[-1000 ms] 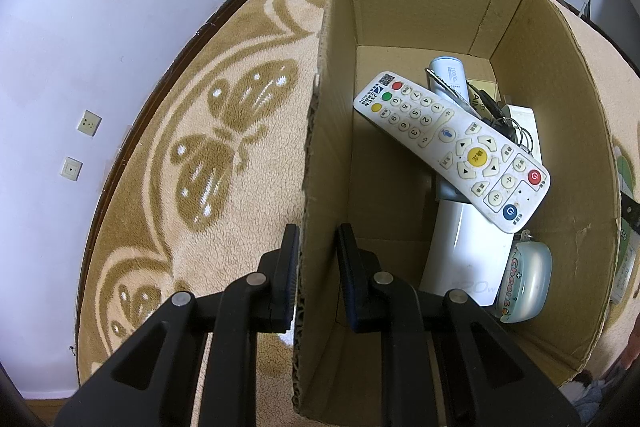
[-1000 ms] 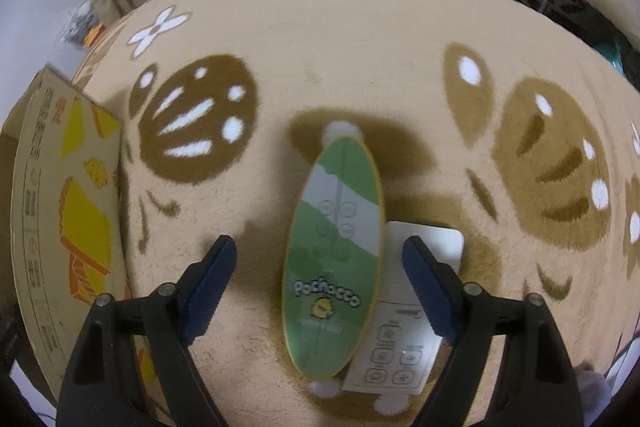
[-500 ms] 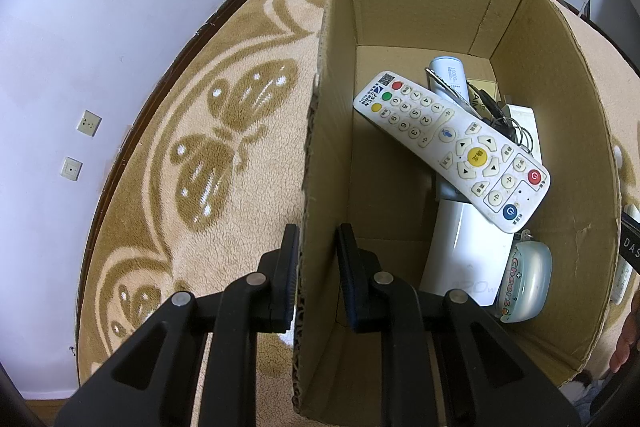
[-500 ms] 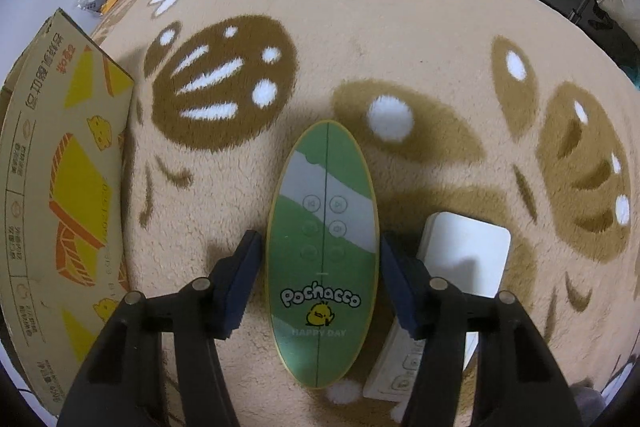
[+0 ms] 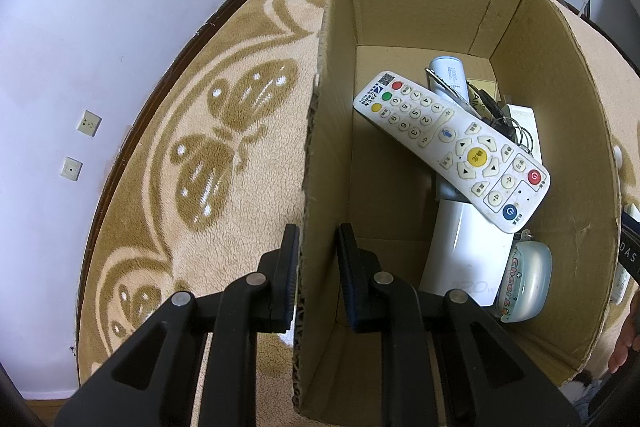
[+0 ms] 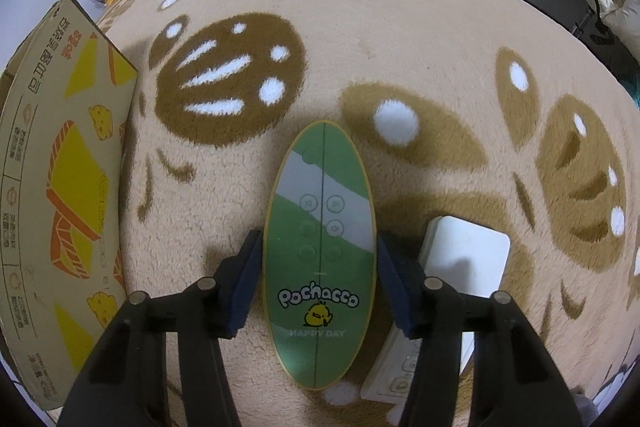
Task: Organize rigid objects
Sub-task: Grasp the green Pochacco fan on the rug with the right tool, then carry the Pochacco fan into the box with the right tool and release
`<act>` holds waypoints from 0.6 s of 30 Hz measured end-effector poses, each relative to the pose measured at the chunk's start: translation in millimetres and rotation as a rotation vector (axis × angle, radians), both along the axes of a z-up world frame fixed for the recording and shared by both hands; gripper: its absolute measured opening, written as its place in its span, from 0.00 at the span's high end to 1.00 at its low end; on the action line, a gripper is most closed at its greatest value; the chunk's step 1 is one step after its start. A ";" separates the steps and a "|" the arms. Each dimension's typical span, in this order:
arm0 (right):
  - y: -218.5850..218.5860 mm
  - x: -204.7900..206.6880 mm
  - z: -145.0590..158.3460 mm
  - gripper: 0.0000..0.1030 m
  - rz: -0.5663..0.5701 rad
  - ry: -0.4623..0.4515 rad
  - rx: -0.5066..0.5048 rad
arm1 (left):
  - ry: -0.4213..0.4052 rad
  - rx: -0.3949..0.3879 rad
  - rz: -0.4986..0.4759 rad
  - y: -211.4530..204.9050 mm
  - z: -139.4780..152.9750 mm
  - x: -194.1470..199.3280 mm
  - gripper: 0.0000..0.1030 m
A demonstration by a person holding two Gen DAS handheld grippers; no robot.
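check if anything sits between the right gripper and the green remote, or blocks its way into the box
Nothing visible does. The right gripper is closing around the green remote, with nothing between pads and remote. A white remote lies close on its right. The box is open-topped, with bare floor on its left side; the left gripper pinches its wall.

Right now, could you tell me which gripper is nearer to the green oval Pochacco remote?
Right. The right gripper straddles the green Pochacco remote on the rug, jaws closing on its sides. The left gripper is clamped on the cardboard box wall, away from it.
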State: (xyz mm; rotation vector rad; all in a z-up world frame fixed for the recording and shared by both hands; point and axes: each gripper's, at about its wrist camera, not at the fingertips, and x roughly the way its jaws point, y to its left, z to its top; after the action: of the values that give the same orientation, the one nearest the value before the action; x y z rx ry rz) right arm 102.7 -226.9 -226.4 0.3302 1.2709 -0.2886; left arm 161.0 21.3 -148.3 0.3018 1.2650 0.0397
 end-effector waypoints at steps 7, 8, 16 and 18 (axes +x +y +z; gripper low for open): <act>3.2 1.3 7.7 0.42 0.021 -0.017 0.022 | 0.000 0.000 0.000 -0.4 -0.3 0.2 0.81; 4.1 1.8 12.3 0.42 0.028 -0.027 0.039 | 0.000 -0.001 0.000 -0.4 -0.2 0.1 0.81; 20.3 4.7 45.7 0.42 0.105 -0.133 0.057 | 0.000 0.001 -0.001 -0.3 -0.6 0.1 0.81; 31.7 4.1 67.6 0.42 0.135 -0.210 0.055 | 0.000 0.001 -0.001 -0.3 -0.4 0.3 0.81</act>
State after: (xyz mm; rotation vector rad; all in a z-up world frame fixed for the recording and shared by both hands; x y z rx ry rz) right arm 106.8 -195.2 -158.8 0.3114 1.0900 -0.1012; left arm 161.3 21.0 -148.7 0.3037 1.2645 0.0396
